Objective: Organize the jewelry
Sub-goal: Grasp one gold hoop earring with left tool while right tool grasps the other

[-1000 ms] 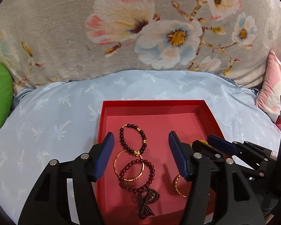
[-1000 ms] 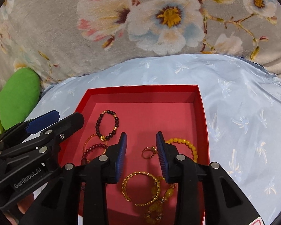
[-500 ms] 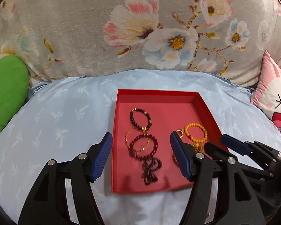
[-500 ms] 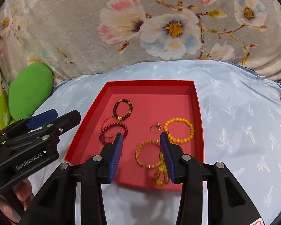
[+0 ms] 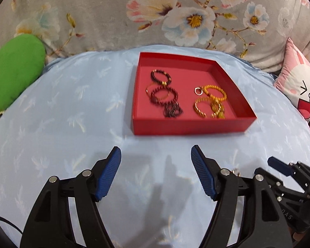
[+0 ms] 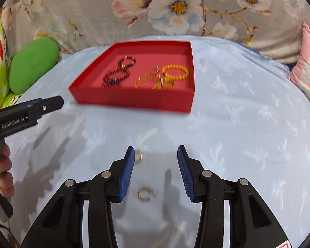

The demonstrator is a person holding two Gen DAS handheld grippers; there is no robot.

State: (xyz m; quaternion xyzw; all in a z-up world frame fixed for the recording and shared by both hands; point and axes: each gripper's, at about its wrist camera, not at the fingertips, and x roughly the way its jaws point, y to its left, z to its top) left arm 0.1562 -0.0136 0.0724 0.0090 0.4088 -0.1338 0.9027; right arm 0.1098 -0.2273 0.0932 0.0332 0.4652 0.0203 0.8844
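Lying between parted right hand-held gripper [image 6: 156,170] pads: ring [image 6: 145,194].

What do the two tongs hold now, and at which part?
Nothing. The left tongs and right tongs are both open and empty above the light blue cloth.

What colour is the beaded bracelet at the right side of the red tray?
Yellow-orange: the beaded bracelet in the red tray shows best in the left wrist view.
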